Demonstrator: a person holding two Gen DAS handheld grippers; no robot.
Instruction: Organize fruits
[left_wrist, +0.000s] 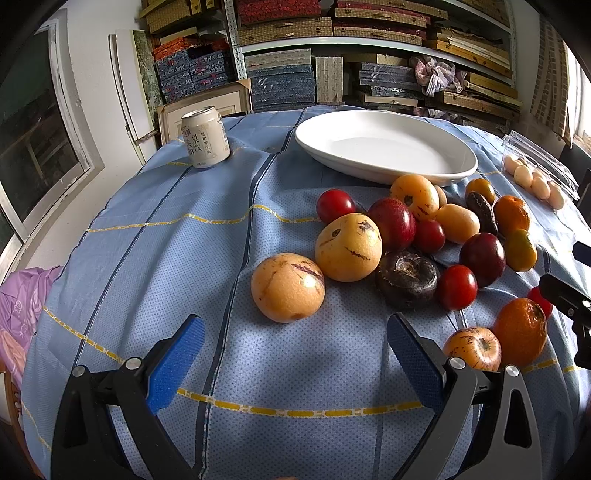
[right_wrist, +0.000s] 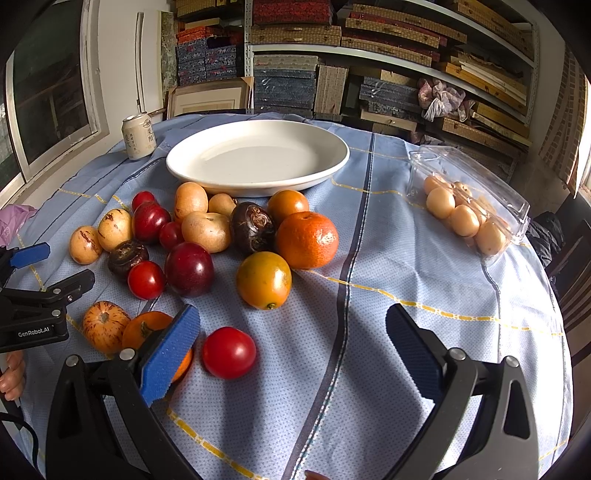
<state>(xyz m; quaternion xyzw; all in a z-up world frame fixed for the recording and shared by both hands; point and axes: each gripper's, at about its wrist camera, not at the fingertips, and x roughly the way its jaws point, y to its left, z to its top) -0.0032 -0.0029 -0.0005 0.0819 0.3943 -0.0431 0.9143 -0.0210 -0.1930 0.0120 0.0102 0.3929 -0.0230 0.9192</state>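
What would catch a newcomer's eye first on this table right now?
Probably the heap of mixed loose fruit on the blue striped tablecloth, with a bright orange mandarin at its right edge. Just behind the heap lies a large empty white oval plate. A clear plastic clamshell box of pale round fruit sits open at the right, and a white drink can stands at the far left.

Loose fruits (right_wrist: 207, 236) are clustered on the worktop just in front of the white plate (right_wrist: 258, 157), which is seen upright with nothing in it. Red tomatoes (right_wrist: 229, 352), dark plums (right_wrist: 189, 269), yellow streaked melons (left_wrist: 288, 288), oranges (right_wrist: 306, 240) and dark brown bulbs (left_wrist: 408, 278) are mixed, many touching. One tomato is set apart, nearest the camera.
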